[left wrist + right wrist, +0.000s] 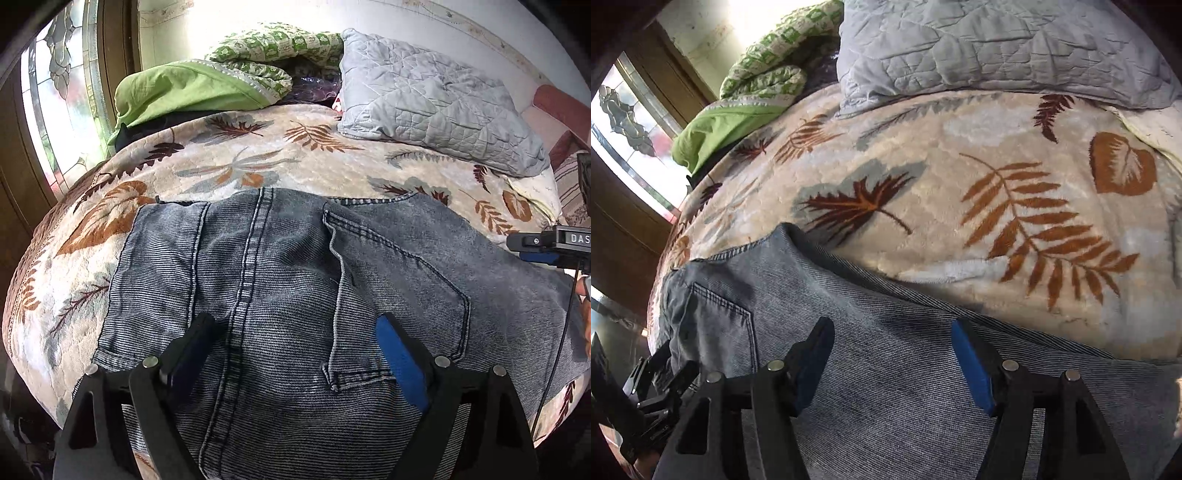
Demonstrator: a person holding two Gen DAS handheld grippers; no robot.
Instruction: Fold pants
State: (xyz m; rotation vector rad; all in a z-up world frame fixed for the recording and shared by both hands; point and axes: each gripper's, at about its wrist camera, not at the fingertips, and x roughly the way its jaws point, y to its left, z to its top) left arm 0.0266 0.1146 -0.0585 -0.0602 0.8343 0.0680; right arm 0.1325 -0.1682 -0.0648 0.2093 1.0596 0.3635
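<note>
Both claws are hanging released over the jeans (295,280), jaws spread wide with nothing between them. Looking along my left gripper (295,332), I am seeing denim spread across the leaf-print blanket (236,162), a back pocket (399,302) facing up and a stitched seam (251,266) running between the fingers. Looking along my right gripper (890,343), I am hovering over a smoother stretch of the same jeans, their far edge lying against the blanket. I am judging the step as picking grip points for a fold. To do it well, I am aiming each claw at an edge rather than mid-panel, pinching all layers together, and lifting both sides level so the cloth folds flat without dragging the plush blanket along.
</note>
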